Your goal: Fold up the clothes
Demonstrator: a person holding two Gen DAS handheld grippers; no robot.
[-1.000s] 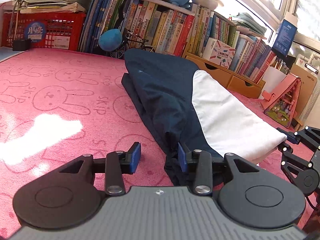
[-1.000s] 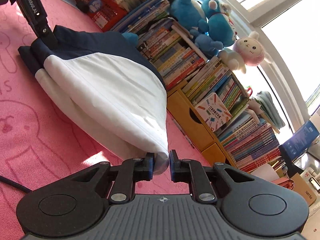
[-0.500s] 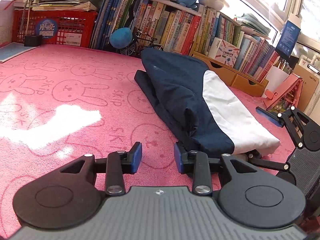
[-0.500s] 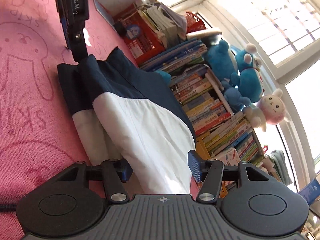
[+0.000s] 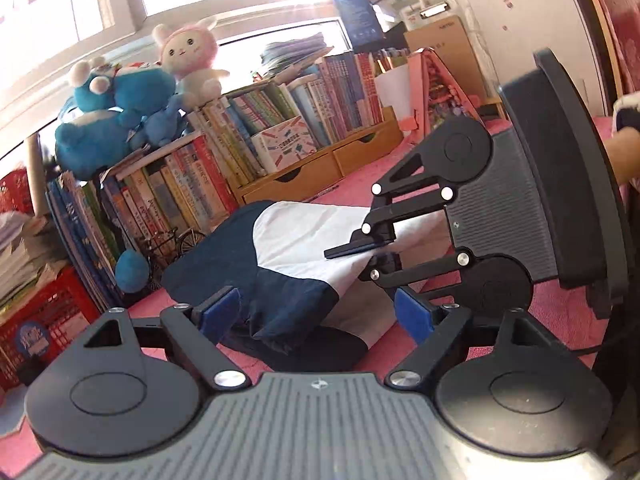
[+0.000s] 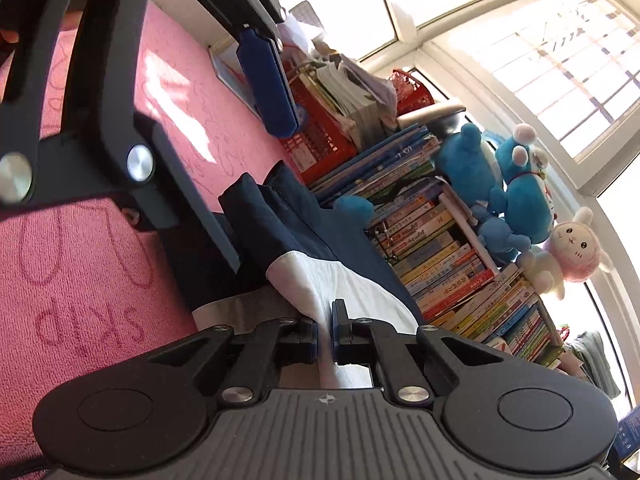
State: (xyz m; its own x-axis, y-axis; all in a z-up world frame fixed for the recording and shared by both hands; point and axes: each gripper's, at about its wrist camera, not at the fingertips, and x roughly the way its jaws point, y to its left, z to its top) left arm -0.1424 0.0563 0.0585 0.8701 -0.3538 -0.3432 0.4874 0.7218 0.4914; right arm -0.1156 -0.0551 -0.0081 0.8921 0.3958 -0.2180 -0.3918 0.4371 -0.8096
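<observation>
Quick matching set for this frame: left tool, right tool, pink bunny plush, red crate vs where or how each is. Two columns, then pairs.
1. left tool
2. right tool
3. pink bunny plush
4. red crate

A. on top of the books
B. shut on white cloth
C. holds stacked papers
D. open around the garment's navy end

The garment lies folded on the pink mat.

Pairs: 1-D, 2-B, 3-A, 4-C

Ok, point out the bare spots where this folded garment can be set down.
Free: pink mat left of the garment, up to the red crate. Also mat beyond the right gripper. Crowded: the bookshelf edge behind, with a toy bicycle.
</observation>
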